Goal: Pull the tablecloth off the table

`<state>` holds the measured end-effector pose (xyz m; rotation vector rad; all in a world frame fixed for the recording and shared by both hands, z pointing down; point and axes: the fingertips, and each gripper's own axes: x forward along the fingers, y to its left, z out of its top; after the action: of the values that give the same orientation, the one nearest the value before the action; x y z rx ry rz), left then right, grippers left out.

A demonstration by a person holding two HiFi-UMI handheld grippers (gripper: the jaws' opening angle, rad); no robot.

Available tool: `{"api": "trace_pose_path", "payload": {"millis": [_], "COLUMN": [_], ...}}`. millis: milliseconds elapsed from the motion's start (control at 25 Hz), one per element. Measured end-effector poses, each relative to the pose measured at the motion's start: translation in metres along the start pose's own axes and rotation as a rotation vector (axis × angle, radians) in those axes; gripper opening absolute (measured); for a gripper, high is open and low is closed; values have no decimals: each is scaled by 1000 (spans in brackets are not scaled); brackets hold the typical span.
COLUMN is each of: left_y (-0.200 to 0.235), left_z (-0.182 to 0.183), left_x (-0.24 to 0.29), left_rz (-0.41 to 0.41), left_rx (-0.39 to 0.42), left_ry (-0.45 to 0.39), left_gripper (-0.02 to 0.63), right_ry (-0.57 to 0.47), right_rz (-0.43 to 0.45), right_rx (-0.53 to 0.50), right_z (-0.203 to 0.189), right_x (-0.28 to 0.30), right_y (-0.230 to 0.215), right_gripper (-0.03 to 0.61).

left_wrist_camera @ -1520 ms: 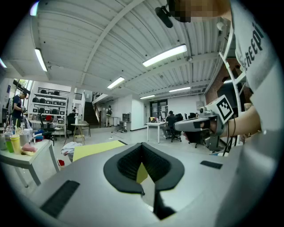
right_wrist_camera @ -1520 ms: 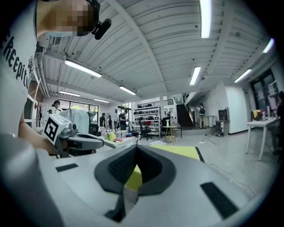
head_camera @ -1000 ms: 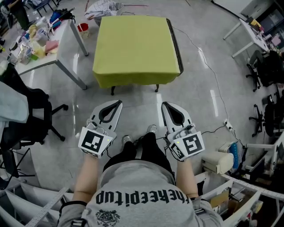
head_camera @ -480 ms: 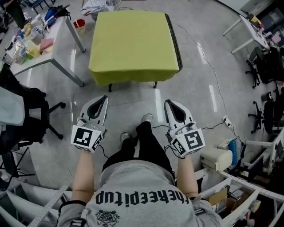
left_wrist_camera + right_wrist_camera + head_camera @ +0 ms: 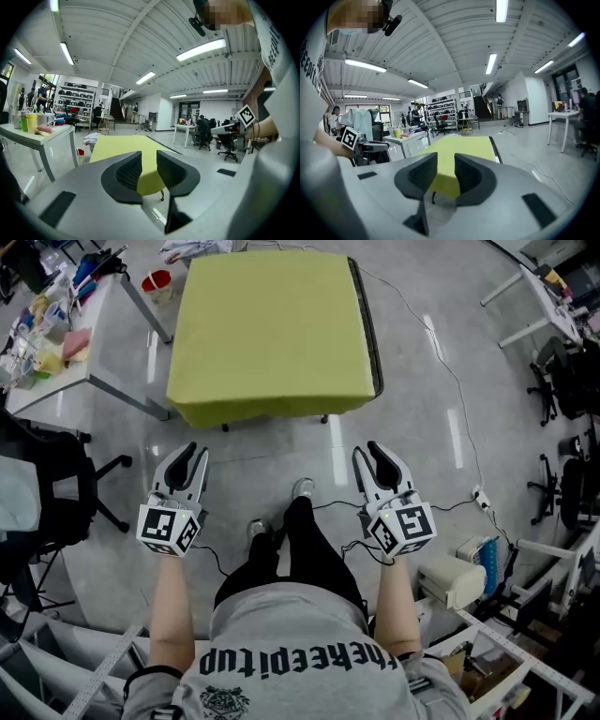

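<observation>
Fingers of our left gripper (image 5: 193,450) and right gripper (image 5: 369,448) have just been opening, partly apart, empty. Tablecloth (image 5: 267,329) covers the desk (image 5: 369,343) ahead, untouched, floor (image 5: 272,451) between; cluttered side desk (image 5: 70,362) far left.

White desk (image 5: 105,345) w/ clutter, red bucket (image 5: 157,282), blk chair (image 5: 52,479), pwr strip (image 5: 479,496)

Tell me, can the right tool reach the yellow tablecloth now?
Probably not yet. The right tool, its empty jaws just opening, hangs short of the tablecloth, with bare floor between. Nothing blocks it.
</observation>
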<state>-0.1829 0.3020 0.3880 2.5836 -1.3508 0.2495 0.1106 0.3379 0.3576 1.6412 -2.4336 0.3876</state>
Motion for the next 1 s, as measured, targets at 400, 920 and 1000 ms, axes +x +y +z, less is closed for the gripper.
{"api": "trace_pose_path", "payload": {"millis": [400, 920, 1000], "left_y": [28, 42, 49], "left_z": [-24, -66, -77], "left_x": [58, 88, 89], "left_rz": [112, 219, 235], "left_rx": [2, -17, -29], "left_ry": [91, 177, 193], "left_gripper": [142, 173, 173], "right_ry": [84, 194, 210], "right_rz": [39, 68, 57], "right_rx": [26, 108, 125], "right_z": [-22, -80, -91], "right_x": [45, 84, 89], "right_y": [-73, -124, -131], "right_gripper": [137, 170, 175]}}
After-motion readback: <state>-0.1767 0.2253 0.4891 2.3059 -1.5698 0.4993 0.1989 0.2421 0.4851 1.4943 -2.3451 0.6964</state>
